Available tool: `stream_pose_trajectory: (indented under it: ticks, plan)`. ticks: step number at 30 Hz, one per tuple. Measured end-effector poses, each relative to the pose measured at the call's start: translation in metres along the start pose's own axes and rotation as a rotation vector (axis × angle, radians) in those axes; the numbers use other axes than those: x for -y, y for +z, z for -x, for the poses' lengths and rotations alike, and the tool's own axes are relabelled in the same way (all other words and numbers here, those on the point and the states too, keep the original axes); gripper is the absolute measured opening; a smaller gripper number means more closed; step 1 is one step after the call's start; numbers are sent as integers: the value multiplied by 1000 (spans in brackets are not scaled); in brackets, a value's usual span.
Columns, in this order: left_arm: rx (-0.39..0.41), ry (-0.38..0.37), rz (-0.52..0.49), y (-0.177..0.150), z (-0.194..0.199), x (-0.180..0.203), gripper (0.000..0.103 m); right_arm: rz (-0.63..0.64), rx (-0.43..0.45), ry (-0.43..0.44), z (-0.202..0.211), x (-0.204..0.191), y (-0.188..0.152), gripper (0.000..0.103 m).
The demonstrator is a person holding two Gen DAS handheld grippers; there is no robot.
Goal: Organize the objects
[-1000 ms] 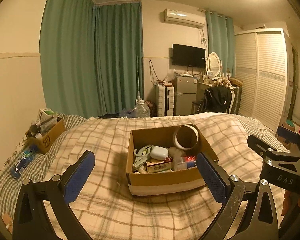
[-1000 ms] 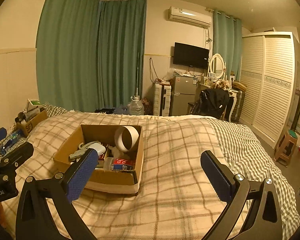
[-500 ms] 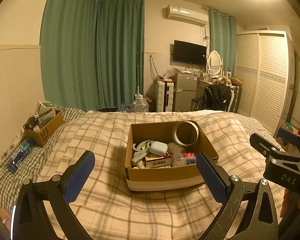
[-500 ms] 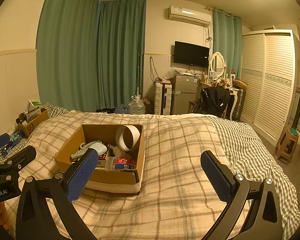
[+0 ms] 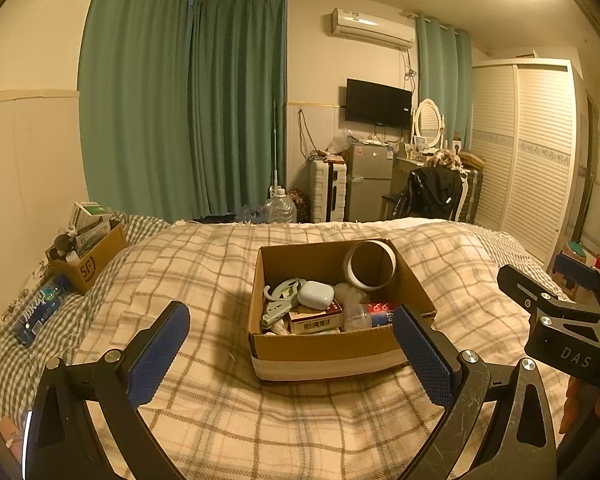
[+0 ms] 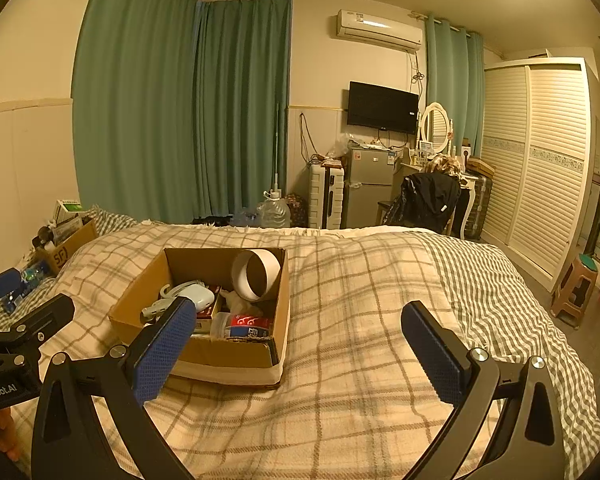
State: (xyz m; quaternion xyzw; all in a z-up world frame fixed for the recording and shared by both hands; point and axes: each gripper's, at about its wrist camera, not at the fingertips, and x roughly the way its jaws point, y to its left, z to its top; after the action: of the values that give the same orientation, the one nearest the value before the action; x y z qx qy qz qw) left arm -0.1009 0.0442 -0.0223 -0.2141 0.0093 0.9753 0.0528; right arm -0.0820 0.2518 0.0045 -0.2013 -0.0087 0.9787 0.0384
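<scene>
The left gripper [image 5: 290, 354] hung above the plaid bedspread [image 5: 228, 412] with its blue-padded fingers [image 5: 158, 354] spread wide and nothing between them, and the right gripper [image 6: 304, 354] was just as wide and just as empty. Against the pictures from a second before, both views had changed little: in the left wrist view the open cardboard box [image 5: 320, 350] sat a shade lower and nearer than it had, as though the camera had lifted and tipped slightly, while the finger spread on both sides was unchanged. The box lay on the bed at about 12 o'clock from the left gripper, its near wall between the two finger pads in that view; from the right gripper it lay at about 10 o'clock [image 6: 224, 354], partly behind the left-hand pad. Inside it, a wide tape roll [image 5: 370, 265] stood on edge in the far right corner, a pale earbud case [image 5: 316, 295] rested near the middle on a small barcoded carton [image 5: 315, 319], a light green hook [image 5: 278, 300] lay at the left, and a red-labelled bottle [image 5: 374, 313] lay on its side at the near right. A second box marked SF [image 5: 86, 264] stood well apart at 10 o'clock by the wall, with a blue water bottle [image 5: 40, 308] lying just in front of it.
</scene>
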Motion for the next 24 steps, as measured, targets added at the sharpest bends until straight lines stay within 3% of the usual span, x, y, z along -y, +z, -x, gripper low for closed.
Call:
stream_pose_trajectory:
  ticks: [24]
  plan:
    - [-9,-3,10,-1,-1,-2,103,0,-5,-4,-2,0,-2,103]
